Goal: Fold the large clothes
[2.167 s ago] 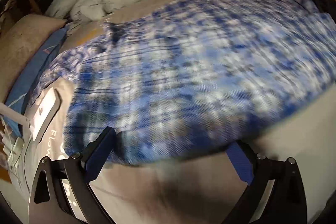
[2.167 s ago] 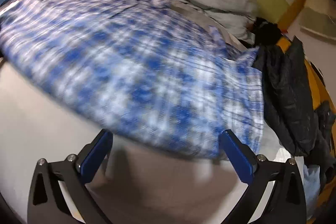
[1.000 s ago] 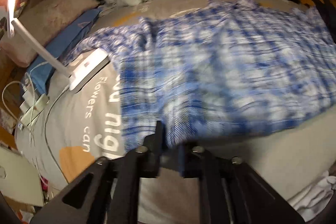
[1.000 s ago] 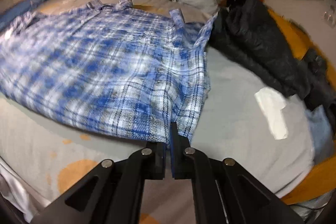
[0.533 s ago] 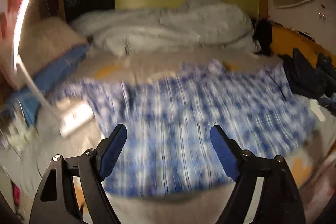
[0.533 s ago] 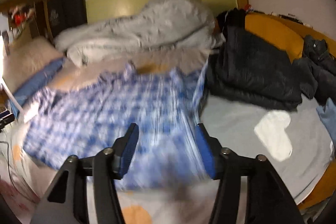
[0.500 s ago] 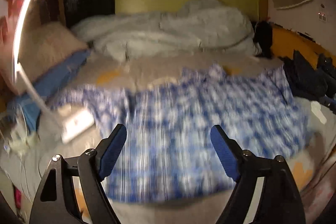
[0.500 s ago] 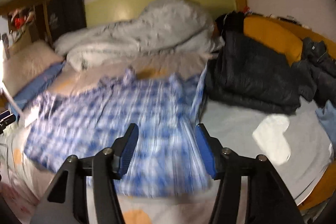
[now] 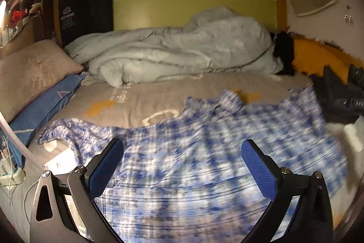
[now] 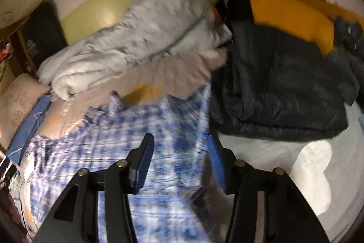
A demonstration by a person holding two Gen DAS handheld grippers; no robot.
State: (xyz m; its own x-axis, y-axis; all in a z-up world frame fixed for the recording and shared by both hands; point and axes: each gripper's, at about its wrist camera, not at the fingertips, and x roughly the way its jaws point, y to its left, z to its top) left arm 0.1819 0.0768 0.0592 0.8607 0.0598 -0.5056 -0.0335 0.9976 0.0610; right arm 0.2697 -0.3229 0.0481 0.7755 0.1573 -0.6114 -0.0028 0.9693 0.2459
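Left tongs [image 9: 182, 158] just opened wide, right tongs [image 10: 180, 153] part-open closing, above plaid shirt [image 9: 204, 152].

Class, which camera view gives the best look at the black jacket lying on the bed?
The right wrist view: the black jacket fills its upper right, its whole bulk visible beside the plaid shirt. The left wrist view catches only a dark sliver at its right edge.

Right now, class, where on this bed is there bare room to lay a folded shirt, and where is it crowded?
A bare strip of bedsheet runs between the rumpled duvet and the plaid shirt. More shows below the black jacket, beside a white cloth. The pillow side, with cables and a lamp base, is crowded.
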